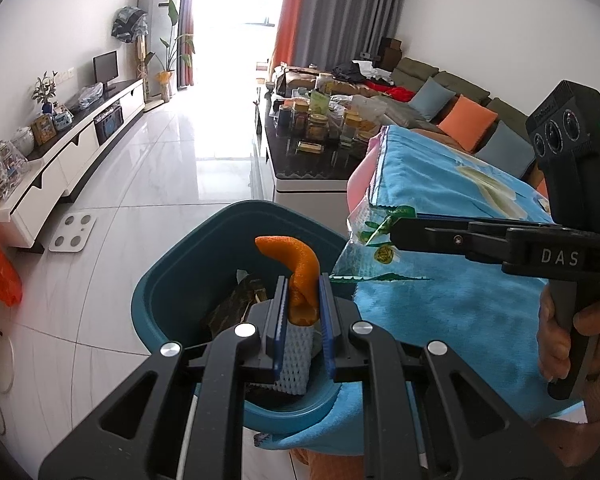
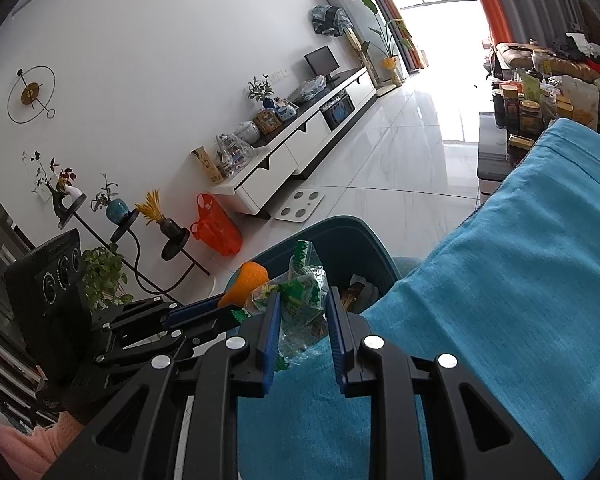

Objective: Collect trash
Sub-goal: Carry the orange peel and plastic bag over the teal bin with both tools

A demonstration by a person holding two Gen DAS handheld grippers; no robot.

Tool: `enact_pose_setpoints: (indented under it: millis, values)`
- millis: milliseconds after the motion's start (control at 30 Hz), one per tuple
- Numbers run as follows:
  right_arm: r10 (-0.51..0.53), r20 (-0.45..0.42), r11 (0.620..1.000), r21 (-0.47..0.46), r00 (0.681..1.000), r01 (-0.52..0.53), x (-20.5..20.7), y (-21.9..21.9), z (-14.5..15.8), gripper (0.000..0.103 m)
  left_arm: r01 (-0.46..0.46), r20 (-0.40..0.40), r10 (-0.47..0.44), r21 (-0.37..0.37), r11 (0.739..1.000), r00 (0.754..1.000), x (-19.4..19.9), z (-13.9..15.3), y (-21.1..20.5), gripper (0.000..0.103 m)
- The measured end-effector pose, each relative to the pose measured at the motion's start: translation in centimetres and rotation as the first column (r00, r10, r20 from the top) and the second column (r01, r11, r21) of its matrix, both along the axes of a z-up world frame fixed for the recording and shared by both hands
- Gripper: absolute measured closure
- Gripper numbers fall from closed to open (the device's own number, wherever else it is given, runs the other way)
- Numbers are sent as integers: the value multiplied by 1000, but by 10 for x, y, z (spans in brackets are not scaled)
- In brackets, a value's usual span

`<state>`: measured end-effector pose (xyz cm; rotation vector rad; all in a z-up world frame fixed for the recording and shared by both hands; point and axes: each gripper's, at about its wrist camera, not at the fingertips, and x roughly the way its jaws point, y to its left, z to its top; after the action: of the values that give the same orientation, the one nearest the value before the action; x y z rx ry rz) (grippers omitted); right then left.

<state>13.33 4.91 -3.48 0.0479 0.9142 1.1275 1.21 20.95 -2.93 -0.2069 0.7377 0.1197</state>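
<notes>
- Left of both tongs and well apart from them, 1 orange plastic bag (image 2: 215, 227) sits on the floor near 1 white scale (image 2: 300, 207); neither is in reach.
- The left gripper (image 1: 303, 306) is clamped narrow on 1 orange peel (image 1: 300, 272) with 1 piece of white foam netting (image 1: 296, 354) under it. The peel's long axis runs forward along the fingers, then curls left at its tip.
- Straight ahead of and below the left gripper is 1 teal bin (image 1: 172, 280), already holding some dark wrappers (image 1: 232, 306). The peel hangs over the bin's mouth, so a release there would likely drop it in; this hand looks the nearer of the 2 to the opening.
- The right gripper (image 2: 303, 322) holds 1 crumpled clear-and-green wrapper (image 2: 300, 300), jaws fairly narrow on it. The bin (image 2: 352, 228) lies just ahead of it and slightly left, at the edge of the blue towel (image 2: 520, 280).
- In the left wrist view the right gripper (image 1: 396, 234) reaches in from the right, its wrapper (image 1: 370, 226) pointing leftward at the bin rim, seemingly still over the towel (image 1: 440, 312).
- Count: 2 tongs, 2 held loads, 1 bin.
</notes>
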Motion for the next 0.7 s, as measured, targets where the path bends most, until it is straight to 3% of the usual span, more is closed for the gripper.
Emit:
enact_pose_setpoints:
  millis: [700]
  values:
    - [1,-5,998,-55,1000,-1,7,26,-10,81,-46,-42,45,-19,999,998,9,-18,8,88]
